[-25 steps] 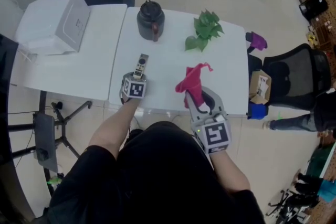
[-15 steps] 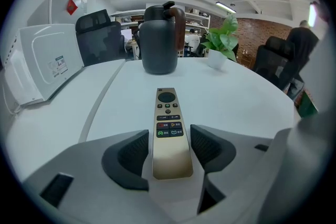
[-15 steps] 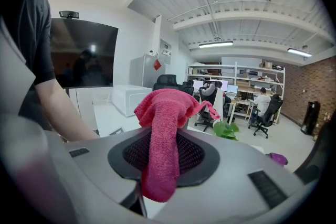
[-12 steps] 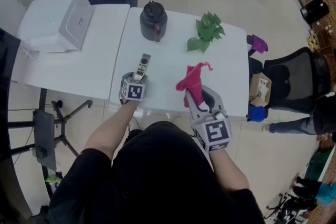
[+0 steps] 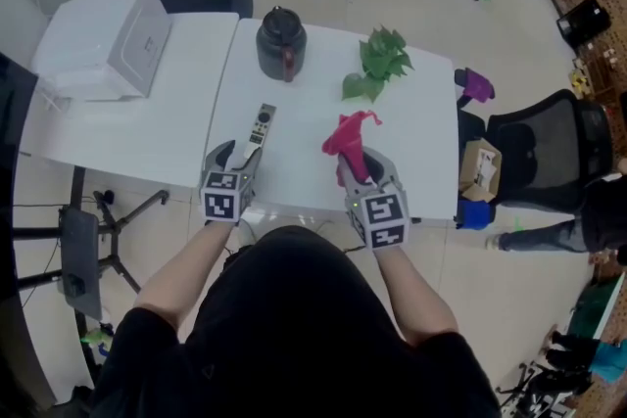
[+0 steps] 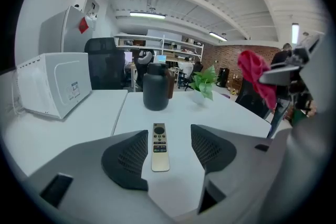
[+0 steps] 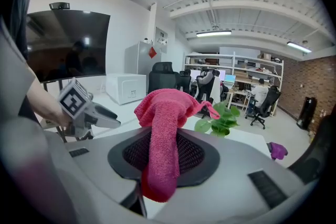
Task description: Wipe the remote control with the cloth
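Above the white tabletop (image 5: 411,142), the left hand-held gripper (image 5: 235,155) is held open and empty. The right hand-held gripper (image 5: 364,166) is clamped on the pink cloth (image 5: 348,137), which is held off the tabletop. The remote control (image 5: 261,123) lies untouched on the tabletop, just ahead of the left jaws. Wiping is judged not yet begun; next, the cloth must be brought across and pressed onto the remote.

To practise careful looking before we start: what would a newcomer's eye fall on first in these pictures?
The bright pink cloth stands out first, clamped upright in the right gripper over the near side of the white table. Next comes the slim remote control, lying flat on the table just ahead of the left gripper, whose jaws stand open and clear of it. Farther back stand a dark jug and green leaves.
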A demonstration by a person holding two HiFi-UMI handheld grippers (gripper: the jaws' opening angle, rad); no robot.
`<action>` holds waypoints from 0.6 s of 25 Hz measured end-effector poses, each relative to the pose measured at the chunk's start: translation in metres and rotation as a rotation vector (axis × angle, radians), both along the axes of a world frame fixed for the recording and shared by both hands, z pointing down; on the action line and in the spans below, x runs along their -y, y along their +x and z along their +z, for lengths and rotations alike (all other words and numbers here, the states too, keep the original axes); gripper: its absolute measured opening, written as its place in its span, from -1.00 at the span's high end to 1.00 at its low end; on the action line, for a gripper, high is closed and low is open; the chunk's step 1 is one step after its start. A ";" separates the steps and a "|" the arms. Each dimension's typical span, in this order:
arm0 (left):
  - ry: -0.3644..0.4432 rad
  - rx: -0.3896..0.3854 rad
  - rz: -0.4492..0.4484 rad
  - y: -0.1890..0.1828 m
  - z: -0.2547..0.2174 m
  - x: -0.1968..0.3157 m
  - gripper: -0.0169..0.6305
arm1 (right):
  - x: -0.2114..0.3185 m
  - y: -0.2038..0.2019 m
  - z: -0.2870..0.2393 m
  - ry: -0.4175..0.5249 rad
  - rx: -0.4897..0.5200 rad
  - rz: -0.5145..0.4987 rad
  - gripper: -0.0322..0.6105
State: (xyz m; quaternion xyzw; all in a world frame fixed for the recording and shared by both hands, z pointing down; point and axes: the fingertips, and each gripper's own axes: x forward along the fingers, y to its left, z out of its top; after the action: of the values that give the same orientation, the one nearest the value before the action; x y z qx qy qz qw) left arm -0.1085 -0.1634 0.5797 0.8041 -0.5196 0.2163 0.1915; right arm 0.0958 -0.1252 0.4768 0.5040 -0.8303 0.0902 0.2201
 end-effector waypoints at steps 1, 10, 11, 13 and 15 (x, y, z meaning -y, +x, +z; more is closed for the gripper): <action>0.013 -0.009 0.006 0.001 -0.009 -0.004 0.14 | 0.006 0.003 0.010 -0.015 -0.011 0.006 0.54; 0.132 -0.024 0.077 0.015 -0.084 -0.030 0.14 | 0.052 0.028 0.134 -0.249 -0.122 0.058 0.53; 0.145 -0.024 0.083 0.016 -0.091 -0.032 0.14 | 0.055 0.029 0.146 -0.277 -0.129 0.063 0.53; 0.167 -0.019 0.093 0.018 -0.103 -0.036 0.14 | 0.062 0.031 0.167 -0.326 -0.146 0.068 0.53; 0.182 -0.009 0.105 0.020 -0.111 -0.040 0.15 | 0.066 0.031 0.184 -0.373 -0.168 0.065 0.53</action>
State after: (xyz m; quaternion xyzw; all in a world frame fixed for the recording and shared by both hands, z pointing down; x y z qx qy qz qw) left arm -0.0885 -0.1235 0.4682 0.8452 -0.4935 0.1741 0.1084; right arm 0.1267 -0.1912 0.6606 0.4869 -0.7611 0.2069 0.3753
